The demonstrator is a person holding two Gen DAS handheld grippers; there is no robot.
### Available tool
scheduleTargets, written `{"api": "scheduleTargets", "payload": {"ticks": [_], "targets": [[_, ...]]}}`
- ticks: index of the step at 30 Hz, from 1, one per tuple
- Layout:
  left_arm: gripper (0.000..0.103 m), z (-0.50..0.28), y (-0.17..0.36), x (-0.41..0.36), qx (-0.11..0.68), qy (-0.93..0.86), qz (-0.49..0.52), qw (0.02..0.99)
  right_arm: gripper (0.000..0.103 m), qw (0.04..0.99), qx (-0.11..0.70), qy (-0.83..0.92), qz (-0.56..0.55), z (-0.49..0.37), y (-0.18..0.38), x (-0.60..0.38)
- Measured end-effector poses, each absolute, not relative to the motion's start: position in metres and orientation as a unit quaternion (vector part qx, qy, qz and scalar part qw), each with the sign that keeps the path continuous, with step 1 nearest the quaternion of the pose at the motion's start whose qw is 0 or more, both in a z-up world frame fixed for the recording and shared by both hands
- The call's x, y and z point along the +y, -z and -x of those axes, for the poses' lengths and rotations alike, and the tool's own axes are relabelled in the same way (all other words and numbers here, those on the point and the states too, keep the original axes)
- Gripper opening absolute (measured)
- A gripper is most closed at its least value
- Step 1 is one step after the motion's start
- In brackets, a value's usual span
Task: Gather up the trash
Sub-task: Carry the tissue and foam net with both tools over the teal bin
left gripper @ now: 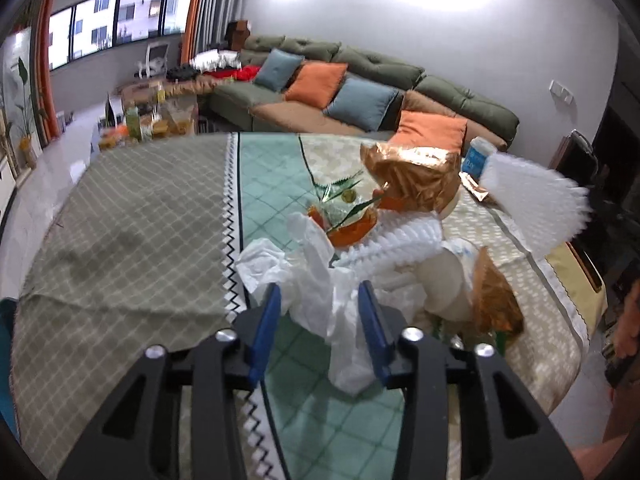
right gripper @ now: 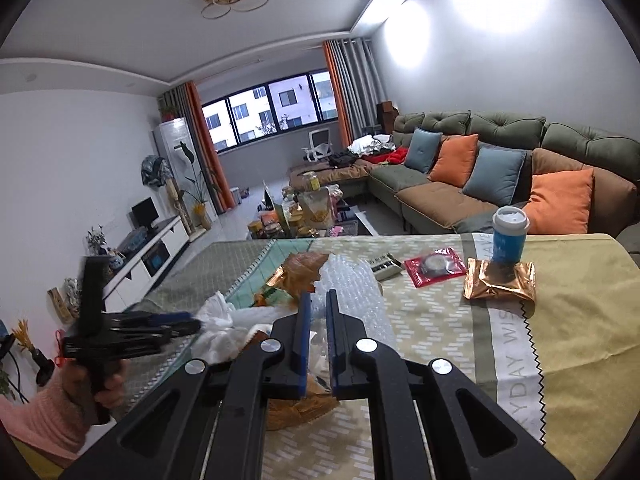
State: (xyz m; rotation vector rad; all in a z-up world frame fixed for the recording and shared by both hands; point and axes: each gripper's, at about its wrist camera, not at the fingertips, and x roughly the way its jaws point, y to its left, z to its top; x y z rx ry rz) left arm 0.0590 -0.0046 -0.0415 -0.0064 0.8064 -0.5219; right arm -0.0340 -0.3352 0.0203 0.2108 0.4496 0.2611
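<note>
A pile of trash lies on the clothed table (left gripper: 140,216): a crumpled white plastic bag (left gripper: 316,280), white bubble wrap (left gripper: 400,240), copper foil wrappers (left gripper: 420,176) and an orange-green wrapper (left gripper: 348,216). My left gripper (left gripper: 320,296) is open, its blue fingers on either side of the white bag. My right gripper (right gripper: 318,300) is shut on the bubble wrap (right gripper: 352,288), held above the pile. The left gripper also shows in the right wrist view (right gripper: 188,322), at the white bag (right gripper: 220,328).
On the table's far side stand a blue cup with white lid (right gripper: 509,236), a copper foil packet (right gripper: 500,286), a red packet (right gripper: 434,266) and a small grey box (right gripper: 384,266). A sofa with cushions (right gripper: 500,160) lies beyond. A cluttered low table (right gripper: 304,212) stands further back.
</note>
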Motion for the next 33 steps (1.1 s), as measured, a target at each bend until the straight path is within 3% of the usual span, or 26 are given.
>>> {"api": "scheduleTargets", "payload": {"ticks": [1, 2, 16, 33], "targets": [[0.011, -0.064, 0.045, -0.005, 0.396, 0.253, 0.004, 0.883, 0.008, 0.961, 0.219, -0.133, -0.101, 0.035, -0.023, -0.333], [0.008, -0.067, 0.047, -0.006, 0.401, 0.251, 0.006, 0.881, 0.008, 0.962, 0.214, -0.138, -0.099, 0.036, -0.025, -0.331], [0.007, -0.029, 0.000, 0.070, 0.334, 0.223, 0.055, 0.914, 0.008, 0.926, 0.209, -0.300, -0.091, 0.000, -0.038, -0.242], [0.007, 0.015, -0.018, 0.258, 0.309, 0.032, 0.112, 0.944, 0.008, 0.815, 0.244, -0.526, -0.012, -0.066, -0.044, -0.005]]}}
